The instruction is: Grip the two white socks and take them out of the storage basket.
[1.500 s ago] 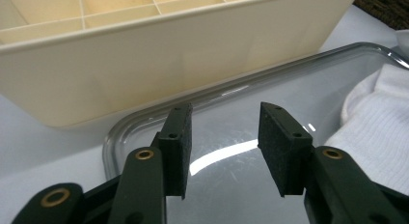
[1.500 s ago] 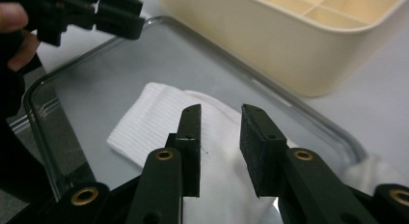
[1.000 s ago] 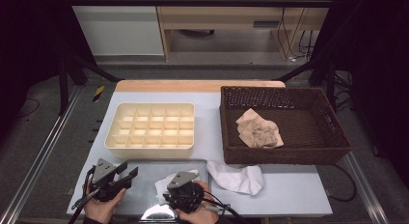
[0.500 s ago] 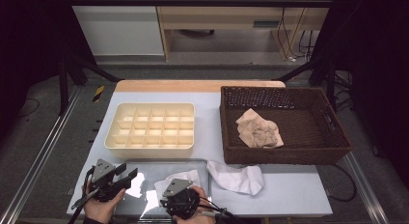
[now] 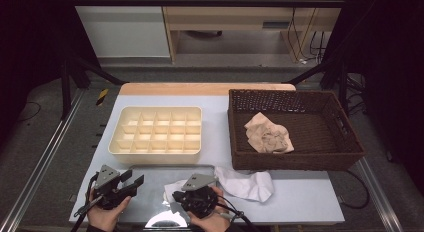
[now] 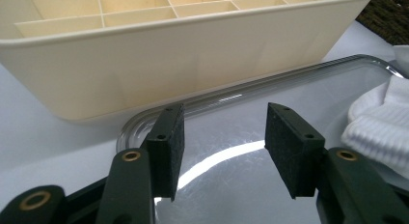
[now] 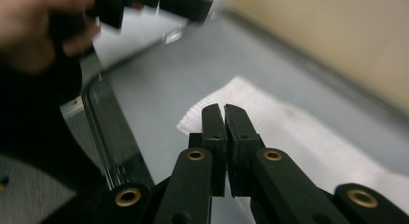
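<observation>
My left gripper (image 5: 132,178) (image 6: 225,110) hovers open over the left end of a shiny metal tray (image 5: 150,176) (image 6: 289,79). Its jaws have just opened a little wider and hold nothing. A white ribbed cloth (image 5: 175,188) (image 6: 381,122) (image 7: 289,122) lies on the tray to its right. My right gripper (image 5: 181,198) (image 7: 223,108) has just closed. Its pads meet over the near edge of that cloth, and I see no fabric between them. The tray rim (image 7: 103,132) runs along its left.
A cream compartment box (image 5: 156,131) (image 6: 193,55) stands just behind the tray. A second white cloth (image 5: 247,184) lies off the tray's right end. The brown wicker basket (image 5: 345,157) at the right holds a crumpled beige cloth (image 5: 269,133).
The right gripper's jaws have closed and the hand has shifted slightly over the white cloth on the tray. The left hand has stayed where it was.
</observation>
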Available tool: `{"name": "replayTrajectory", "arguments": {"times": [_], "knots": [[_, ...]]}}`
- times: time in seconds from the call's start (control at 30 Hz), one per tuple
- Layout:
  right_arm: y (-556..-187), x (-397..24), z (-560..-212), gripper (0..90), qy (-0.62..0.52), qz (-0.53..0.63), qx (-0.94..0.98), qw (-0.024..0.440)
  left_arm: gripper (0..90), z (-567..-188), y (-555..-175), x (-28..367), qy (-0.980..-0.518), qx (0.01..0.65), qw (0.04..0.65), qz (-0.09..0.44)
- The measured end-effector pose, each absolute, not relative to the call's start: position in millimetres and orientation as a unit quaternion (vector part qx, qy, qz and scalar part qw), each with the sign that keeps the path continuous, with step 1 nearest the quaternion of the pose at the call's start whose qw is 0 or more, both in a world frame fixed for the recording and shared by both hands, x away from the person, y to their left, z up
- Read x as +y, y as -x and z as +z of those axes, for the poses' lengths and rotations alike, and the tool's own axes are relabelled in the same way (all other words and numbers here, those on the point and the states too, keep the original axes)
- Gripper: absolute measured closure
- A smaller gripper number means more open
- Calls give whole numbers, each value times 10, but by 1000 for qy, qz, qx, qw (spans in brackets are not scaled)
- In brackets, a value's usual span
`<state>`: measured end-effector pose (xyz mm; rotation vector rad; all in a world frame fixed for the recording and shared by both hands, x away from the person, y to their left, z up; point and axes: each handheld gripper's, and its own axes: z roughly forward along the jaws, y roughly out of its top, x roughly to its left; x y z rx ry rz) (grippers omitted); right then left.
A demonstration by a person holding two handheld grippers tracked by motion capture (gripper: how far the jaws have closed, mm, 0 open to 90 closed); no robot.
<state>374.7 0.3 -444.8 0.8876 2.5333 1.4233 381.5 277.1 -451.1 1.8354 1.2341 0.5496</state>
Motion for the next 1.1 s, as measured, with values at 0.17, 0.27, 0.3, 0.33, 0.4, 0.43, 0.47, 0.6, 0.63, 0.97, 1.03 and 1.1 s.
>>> {"name": "replayTrajectory", "arguments": {"times": [0.17, 0.27, 0.3, 0.33, 0.4, 0.43, 0.47, 0.6, 0.63, 0.97, 1.03, 1.1], "knots": [[-3821, -211, -4307, 889, -319, 492, 808, 61, 485, -4509, -3806, 2737, -736, 486, 421, 213], [-3855, -314, -4285, 890, -331, 493, 801, 72, 488, -4500, -3793, 2695, -739, 479, 426, 206], [-3864, -367, -4283, 891, -338, 490, 799, 82, 488, -4495, -3788, 2682, -740, 477, 428, 204], [-3866, -397, -4286, 891, -341, 489, 798, 86, 487, -4490, -3783, 2661, -741, 474, 430, 202], [-3872, -481, -4304, 890, -352, 485, 795, 94, 488, -4473, -3773, 2613, -745, 467, 433, 197], [-3873, -526, -4317, 891, -358, 483, 793, 98, 488, -4466, -3767, 2593, -746, 464, 436, 195], [-3873, -559, -4329, 891, -364, 480, 792, 100, 489, -4456, -3761, 2565, -749, 460, 437, 192], [-3870, -716, -4393, 891, -383, 463, 792, 109, 484, -4419, -3729, 2433, -757, 446, 443, 179], [-3873, -758, -4409, 891, -385, 458, 793, 115, 481, -4416, -3723, 2396, -759, 443, 444, 176], [-3885, -1012, -4554, 892, -417, 440, 785, 125, 461, -4526, -3727, 1963, -789, 414, 425, 156], [-3891, -1030, -4566, 892, -419, 439, 785, 127, 462, -4568, -3728, 1914, -795, 412, 419, 155], [-3897, -1046, -4566, 891, -420, 438, 784, 127, 483, -4622, -3736, 1878, -798, 412, 413, 152]]}}
